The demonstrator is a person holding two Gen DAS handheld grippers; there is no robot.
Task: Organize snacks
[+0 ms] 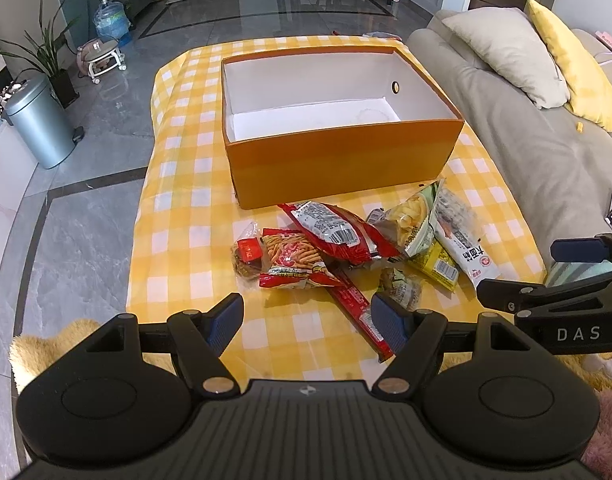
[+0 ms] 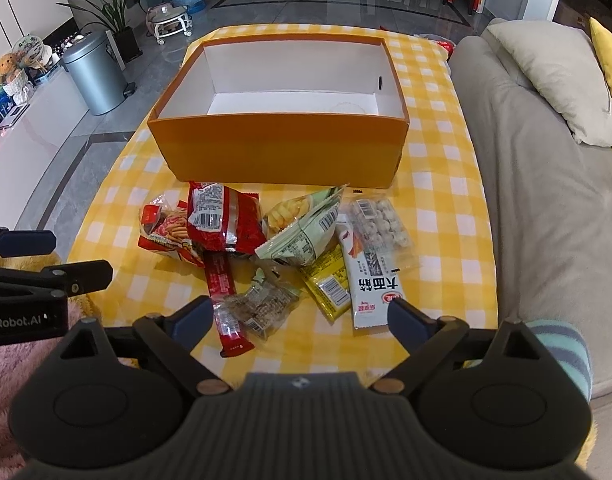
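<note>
Left wrist view takes in the grey sofa (image 1: 517, 152) first, running along the right side of the orange box (image 1: 341, 152), with a beige cushion (image 1: 501, 52) and a yellow cushion (image 1: 573, 68) on it. Left of the box, down on the floor, stands a grey pedal bin (image 1: 42, 124). The box itself sits open and white inside on the yellow checked tabletop (image 1: 186, 208), nothing in it.

Just in front of the box's near wall lies the heap of snacks. Largest is a red bag (image 2: 222, 220) showing its barcode, lying over a red pack of stick snacks (image 2: 168, 236) on the box's left-hand side. Beside it a pale green bag (image 2: 302, 228) leans across a yellow packet (image 2: 327, 284). To the right lies a white long packet (image 2: 369, 284) with a clear bag of white balls (image 2: 379, 220) touching its far end. Nearest to me, furthest from the box, are a red bar (image 2: 224, 304) and a small clear packet of brown pieces (image 2: 262, 308), side by side.

Left hand-held gripper (image 1: 306, 320) hovers in front of the heap, fingers spread wide and grasping nothing. Right hand-held gripper (image 2: 302, 316) hovers likewise, released, its blue pads apart above the red bar and the white long packet.
</note>
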